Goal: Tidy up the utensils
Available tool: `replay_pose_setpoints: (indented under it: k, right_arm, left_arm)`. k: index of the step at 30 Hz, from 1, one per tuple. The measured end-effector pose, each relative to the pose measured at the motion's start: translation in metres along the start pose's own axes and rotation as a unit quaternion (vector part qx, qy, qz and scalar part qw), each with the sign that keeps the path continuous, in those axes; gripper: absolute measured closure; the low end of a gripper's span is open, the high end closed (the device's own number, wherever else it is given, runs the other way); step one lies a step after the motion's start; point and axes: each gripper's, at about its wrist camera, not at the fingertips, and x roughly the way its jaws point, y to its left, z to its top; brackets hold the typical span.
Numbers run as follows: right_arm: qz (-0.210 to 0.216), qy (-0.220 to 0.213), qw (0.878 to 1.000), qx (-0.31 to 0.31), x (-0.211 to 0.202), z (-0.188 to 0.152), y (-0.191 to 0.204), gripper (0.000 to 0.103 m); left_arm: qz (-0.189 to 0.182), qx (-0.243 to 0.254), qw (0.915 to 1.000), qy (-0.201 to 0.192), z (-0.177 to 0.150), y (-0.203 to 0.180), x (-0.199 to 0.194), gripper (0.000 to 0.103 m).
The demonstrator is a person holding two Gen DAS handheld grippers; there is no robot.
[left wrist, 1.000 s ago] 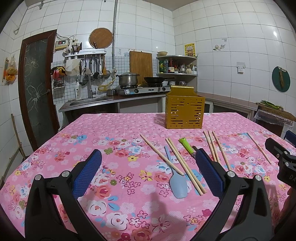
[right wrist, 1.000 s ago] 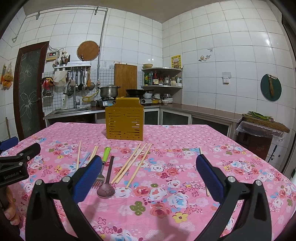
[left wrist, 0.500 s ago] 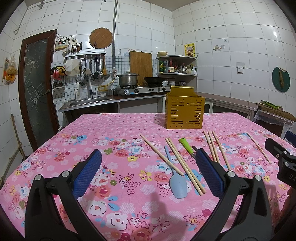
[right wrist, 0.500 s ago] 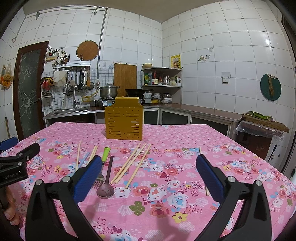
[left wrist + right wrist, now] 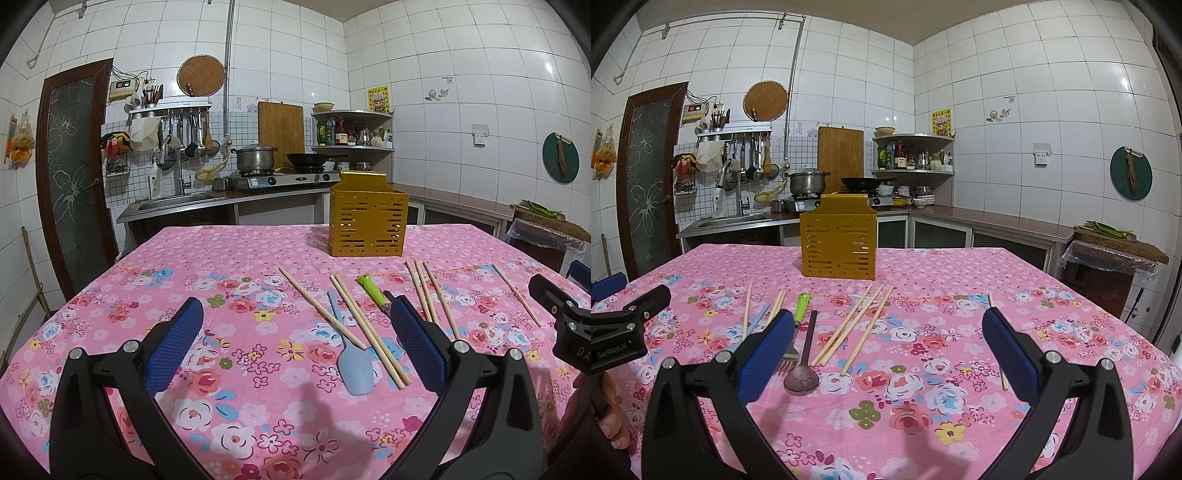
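Note:
A yellow slotted utensil holder [image 5: 368, 218] [image 5: 838, 238] stands upright at the far side of the pink floral table. Several wooden chopsticks [image 5: 369, 332] [image 5: 855, 325] lie loose in front of it. A light blue spatula [image 5: 352, 363], a green-handled fork [image 5: 800, 308] [image 5: 371, 290] and a dark purple spoon [image 5: 803, 374] lie among them. My left gripper [image 5: 295, 343] is open and empty above the near table. My right gripper [image 5: 886, 347] is open and empty, with the spoon and fork by its left finger.
The table [image 5: 923, 424] wears a pink floral cloth. A single chopstick [image 5: 996, 338] lies apart at the right. Behind are a kitchen counter with sink, stove, pot [image 5: 255, 158] and wok. A wrapped box [image 5: 1104, 273] stands right of the table.

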Motion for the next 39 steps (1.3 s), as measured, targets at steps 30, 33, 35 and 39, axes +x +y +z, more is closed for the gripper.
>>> replay_pose_setpoints:
  k: [30, 33, 35, 39]
  right_arm:
    - [-0.001, -0.003, 1.000, 0.001, 0.001, 0.004, -0.007, 0.004]
    - [0.002, -0.008, 1.000, 0.001, -0.002, 0.007, -0.008, 0.004]
    - [0.002, -0.013, 1.000, -0.001, -0.006, 0.008, -0.006, 0.004]
    - [0.005, -0.028, 1.000, 0.000, -0.014, 0.009, -0.005, 0.004]
  left_arm:
    - [-0.002, -0.002, 1.0000, 0.002, -0.003, -0.002, -0.002, 0.005]
    - [-0.001, -0.004, 1.0000, 0.004, -0.003, -0.001, -0.002, 0.005]
    - [-0.002, -0.006, 1.0000, 0.006, -0.003, 0.002, -0.001, 0.005]
    - [-0.006, -0.006, 0.9999, 0.008, 0.000, 0.005, -0.001, 0.005]
